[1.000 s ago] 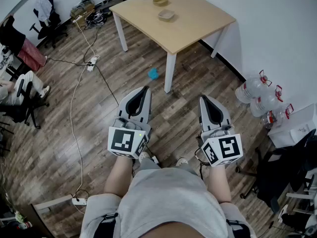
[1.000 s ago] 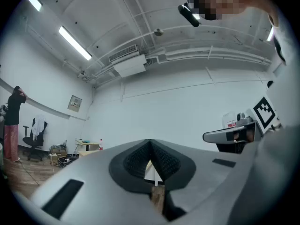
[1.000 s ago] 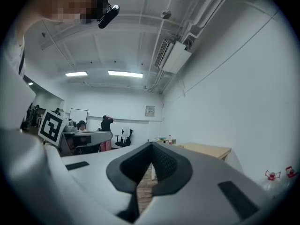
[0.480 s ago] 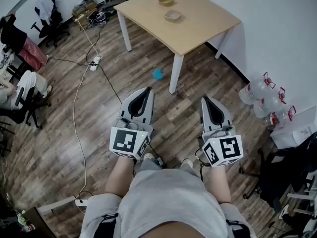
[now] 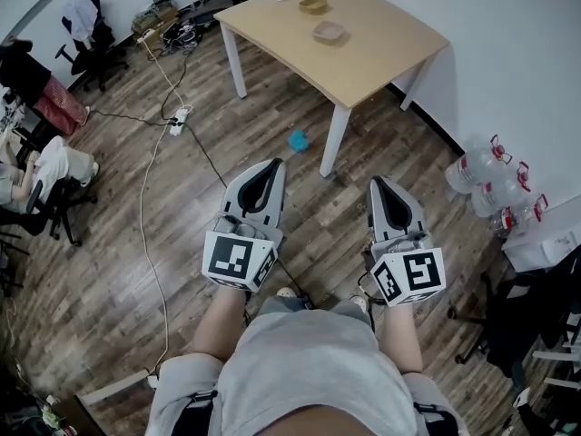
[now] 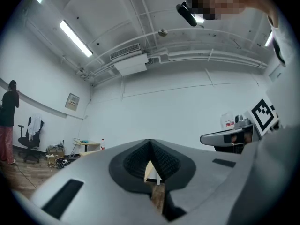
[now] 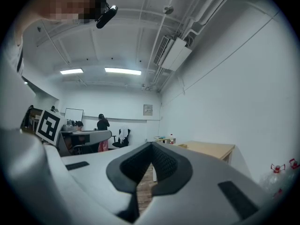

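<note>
Left tongs [image 5: 269,163] and right tongs [image 5: 376,182] both pressed together, over wooden floor [image 5: 109,243], table [image 5: 381,34] ahead

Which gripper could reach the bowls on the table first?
Probably the left gripper, only just: its tip sits slightly further forward toward the table than the right gripper. Both are shut, empty, far from the nearer bowl.

Ceiling strip lights [image 6: 74,36] flood the room with even, cool white light. In the right gripper view two more light bars [image 7: 123,71] glow without flare. From the head view the wooden floor [image 5: 91,271] is flatly lit, with only a soft shadow under the table [image 5: 390,39]. All views bulge like a fisheye, so straight walls curve. Both gripper views darken to black at the corners. The left gripper [image 6: 150,142] and right gripper [image 7: 151,145], close to the lens, look slightly soft.
</note>
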`<action>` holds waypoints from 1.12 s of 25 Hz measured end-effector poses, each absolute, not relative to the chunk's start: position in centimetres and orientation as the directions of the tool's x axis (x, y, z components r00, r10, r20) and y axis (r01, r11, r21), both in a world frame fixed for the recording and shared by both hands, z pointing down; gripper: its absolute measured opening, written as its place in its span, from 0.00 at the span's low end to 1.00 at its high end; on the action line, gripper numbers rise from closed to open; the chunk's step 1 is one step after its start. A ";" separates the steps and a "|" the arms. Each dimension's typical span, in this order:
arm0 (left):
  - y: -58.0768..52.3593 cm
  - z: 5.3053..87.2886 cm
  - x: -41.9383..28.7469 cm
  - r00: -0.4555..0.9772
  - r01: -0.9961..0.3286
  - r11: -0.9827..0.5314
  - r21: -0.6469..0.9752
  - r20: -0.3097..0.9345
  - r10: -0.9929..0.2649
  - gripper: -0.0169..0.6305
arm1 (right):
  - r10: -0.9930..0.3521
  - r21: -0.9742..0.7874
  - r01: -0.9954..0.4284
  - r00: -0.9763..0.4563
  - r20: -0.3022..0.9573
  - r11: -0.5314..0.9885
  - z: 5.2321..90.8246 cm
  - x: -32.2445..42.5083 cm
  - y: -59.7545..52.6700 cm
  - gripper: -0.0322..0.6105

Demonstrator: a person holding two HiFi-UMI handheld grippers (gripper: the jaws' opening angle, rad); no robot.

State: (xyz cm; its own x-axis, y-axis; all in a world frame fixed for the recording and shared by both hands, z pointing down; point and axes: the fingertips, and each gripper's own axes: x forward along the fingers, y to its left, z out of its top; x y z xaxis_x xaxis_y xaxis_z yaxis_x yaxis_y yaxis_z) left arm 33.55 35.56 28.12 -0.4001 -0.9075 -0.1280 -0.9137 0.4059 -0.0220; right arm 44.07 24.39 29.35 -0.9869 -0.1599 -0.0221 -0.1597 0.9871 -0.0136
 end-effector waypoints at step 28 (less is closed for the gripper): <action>25.9 28.2 16.2 -0.404 -0.914 0.407 0.006 -0.130 -0.906 0.05 | -0.151 -0.056 -0.149 -0.988 -0.036 0.987 28.8 26.2 14.0 0.07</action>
